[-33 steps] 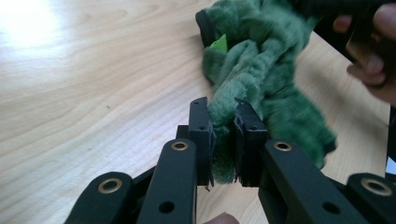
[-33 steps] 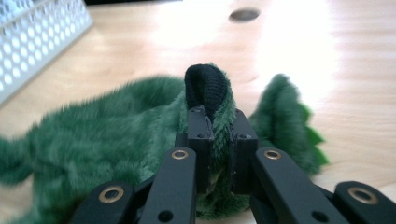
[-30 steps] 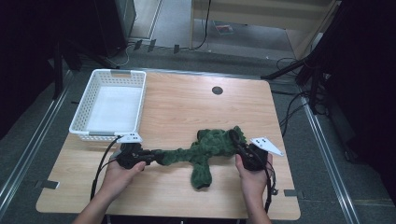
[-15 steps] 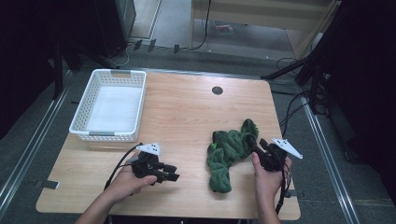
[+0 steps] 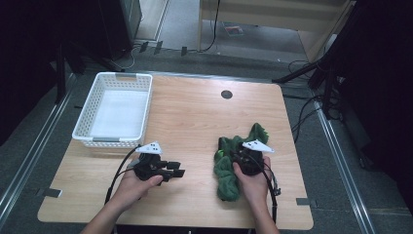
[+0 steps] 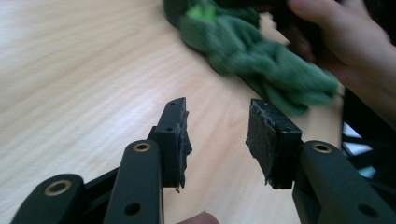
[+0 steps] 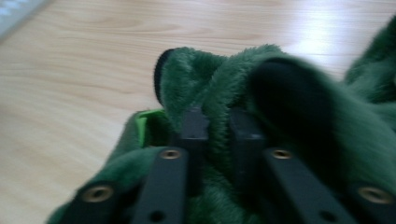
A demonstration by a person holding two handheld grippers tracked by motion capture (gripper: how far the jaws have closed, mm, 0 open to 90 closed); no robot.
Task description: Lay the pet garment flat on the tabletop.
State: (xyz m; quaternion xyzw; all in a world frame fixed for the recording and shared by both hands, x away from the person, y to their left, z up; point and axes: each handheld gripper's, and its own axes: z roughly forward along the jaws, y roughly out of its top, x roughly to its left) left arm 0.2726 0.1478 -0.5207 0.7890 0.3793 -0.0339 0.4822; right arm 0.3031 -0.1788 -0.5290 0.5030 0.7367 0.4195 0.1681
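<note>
A fuzzy green garment [image 5: 231, 161] lies bunched on the right part of the wooden table [image 5: 195, 112]. My right gripper [image 5: 243, 155] is shut on a fold of the garment [image 7: 219, 98], and the fleece hides its fingertips. To the left, my left gripper [image 5: 176, 169] rests low over bare wood, open, with nothing between its pads [image 6: 175, 135]. In the left gripper view the garment [image 6: 261, 60] lies ahead and to the right, with the other hand [image 6: 345, 42] behind it.
A white plastic basket [image 5: 86, 131] stands at the table's back left, nothing in it. A round cable hole [image 5: 226, 94] sits near the far edge. Cables and dark stands crowd the floor to the right.
The left gripper let go of the garment, which was stretched between both hands, and drew back left. The right gripper pulled the cloth into a bunch on the right.
</note>
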